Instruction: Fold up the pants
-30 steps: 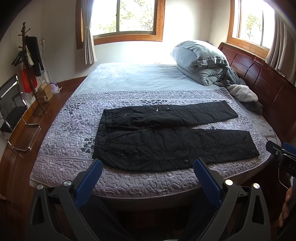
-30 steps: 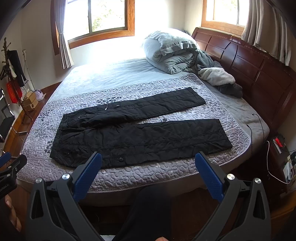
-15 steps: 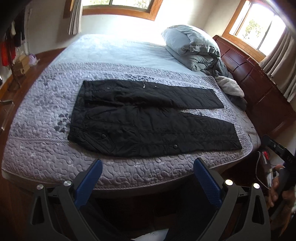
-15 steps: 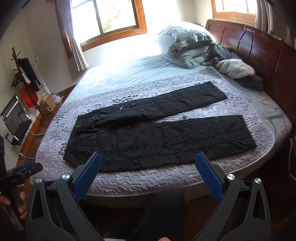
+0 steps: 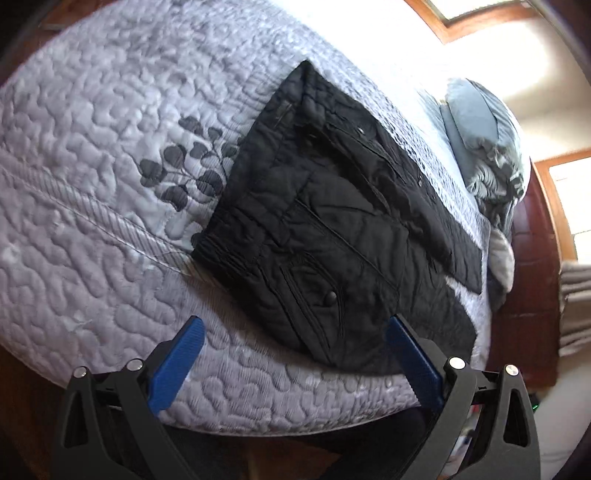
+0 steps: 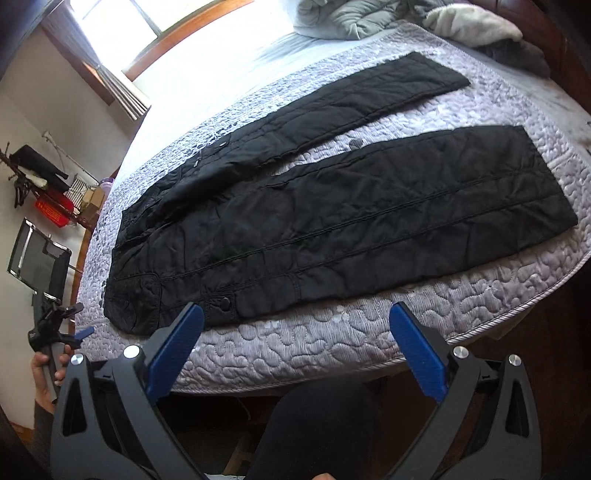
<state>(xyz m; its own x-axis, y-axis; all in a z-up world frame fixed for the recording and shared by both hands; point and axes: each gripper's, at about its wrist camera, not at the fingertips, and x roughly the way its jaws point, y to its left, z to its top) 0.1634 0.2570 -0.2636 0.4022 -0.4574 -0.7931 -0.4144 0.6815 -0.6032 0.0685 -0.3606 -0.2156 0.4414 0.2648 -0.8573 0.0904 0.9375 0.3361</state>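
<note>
Black quilted pants (image 6: 332,221) lie flat on the grey quilted bedspread (image 6: 295,343), waist to the left, the two legs spread apart to the right. In the left wrist view the waist end (image 5: 325,236) fills the middle. My left gripper (image 5: 295,332) is open and empty, just above the bed's near edge by the waist corner. It also shows in the right wrist view (image 6: 55,325) at the far left, held in a hand. My right gripper (image 6: 295,317) is open and empty, hovering over the near edge by the near leg.
A grey duvet and pillows (image 6: 351,18) are heaped at the head of the bed, by the dark wooden headboard (image 5: 532,273). A coat rack (image 6: 33,177) and a chair (image 6: 37,258) stand on the floor to the left. Wood floor lies below the bed's edge.
Both grippers have moved closer to the bed and tilted down. The left one has swung toward the waist end, the right one toward the near leg. The pants have not moved.
</note>
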